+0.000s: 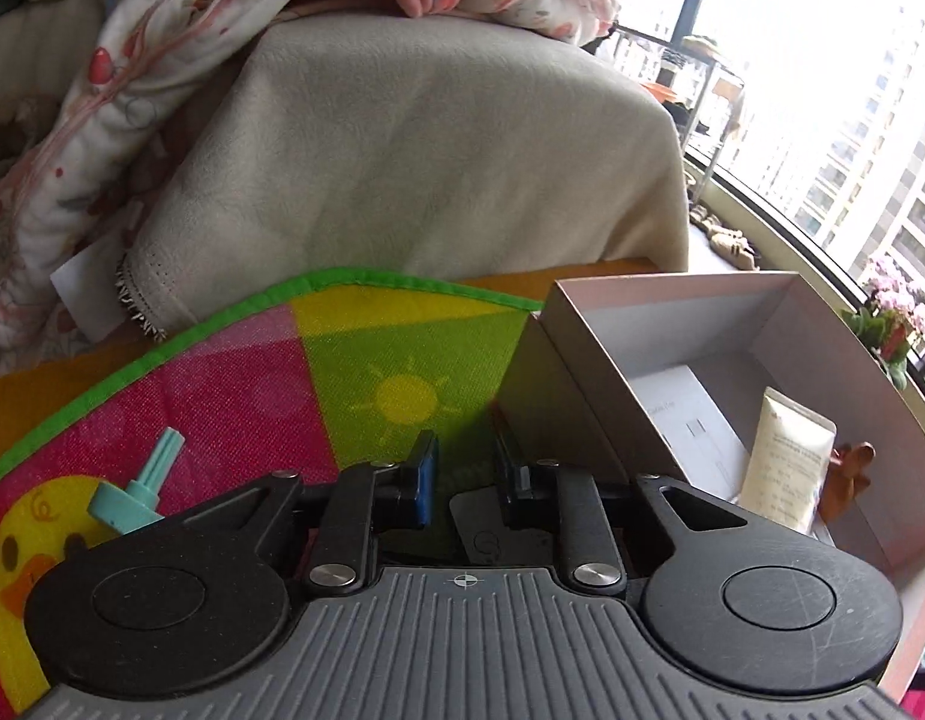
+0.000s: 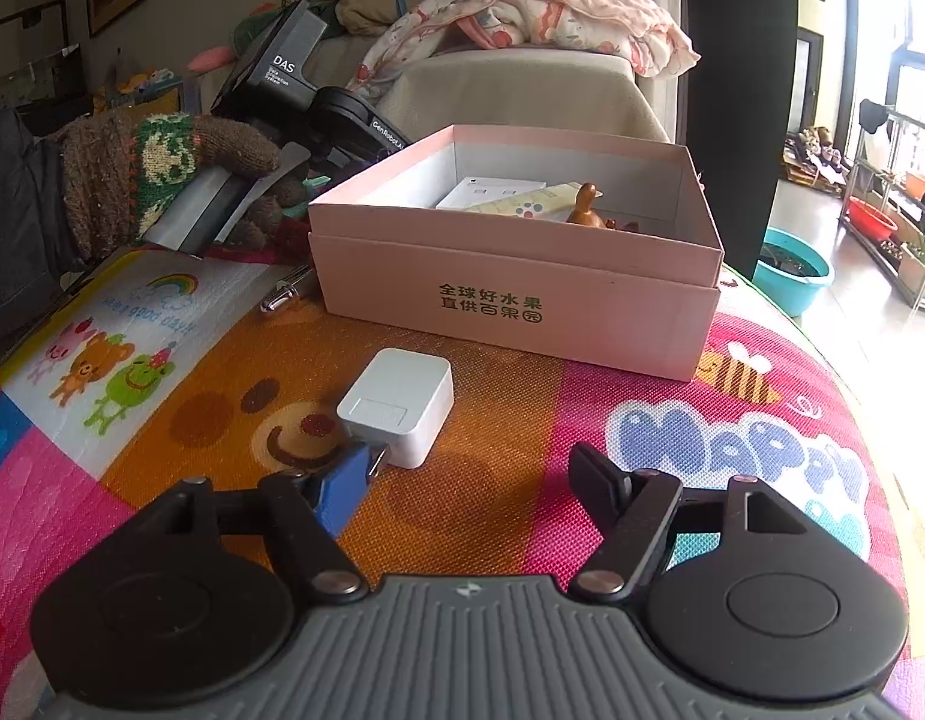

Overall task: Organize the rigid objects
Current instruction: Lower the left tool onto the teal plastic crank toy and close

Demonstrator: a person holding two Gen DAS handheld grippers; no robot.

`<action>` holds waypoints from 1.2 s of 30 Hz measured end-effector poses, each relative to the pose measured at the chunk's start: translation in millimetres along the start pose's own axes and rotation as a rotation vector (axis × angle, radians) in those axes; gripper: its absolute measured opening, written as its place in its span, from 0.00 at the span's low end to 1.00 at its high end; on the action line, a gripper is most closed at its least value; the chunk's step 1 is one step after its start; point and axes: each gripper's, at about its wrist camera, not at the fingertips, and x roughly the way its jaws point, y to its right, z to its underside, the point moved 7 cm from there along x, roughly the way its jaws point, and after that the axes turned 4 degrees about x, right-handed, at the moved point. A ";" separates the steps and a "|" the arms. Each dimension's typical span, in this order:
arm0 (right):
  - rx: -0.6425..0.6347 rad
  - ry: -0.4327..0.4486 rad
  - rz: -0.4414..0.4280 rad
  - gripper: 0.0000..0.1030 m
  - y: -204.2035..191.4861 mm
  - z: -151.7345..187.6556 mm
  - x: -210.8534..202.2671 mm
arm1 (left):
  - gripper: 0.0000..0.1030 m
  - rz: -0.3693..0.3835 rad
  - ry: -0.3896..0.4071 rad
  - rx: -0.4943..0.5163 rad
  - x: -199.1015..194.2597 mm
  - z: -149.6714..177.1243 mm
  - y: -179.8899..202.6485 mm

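One white charger [image 2: 396, 405] lies before the spread, empty right gripper [image 2: 471, 477], pink box [image 2: 516, 294] beyond; left gripper [image 1: 462, 462] nearly closed, empty.

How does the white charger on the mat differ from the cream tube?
The charger is a white, blocky cube; the tube is cream, long and flat. The charger lies out on the mat, near the right claw; the tube is already in the pink box, propped against other items. Both are small and rigid.
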 end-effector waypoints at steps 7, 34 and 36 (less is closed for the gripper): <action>0.002 0.002 0.003 0.71 0.1 -0.1 -0.6 | 0.22 0.141 -0.049 0.027 -38.2 40.9 17.6; -0.029 -0.023 -0.021 0.84 -5.9 0.4 4.6 | 0.23 -0.121 0.211 -0.567 -98.3 29.0 -97.7; -0.033 -0.024 -0.018 0.84 -6.1 0.4 4.7 | 0.24 -0.134 0.185 -0.602 -82.1 24.7 -102.5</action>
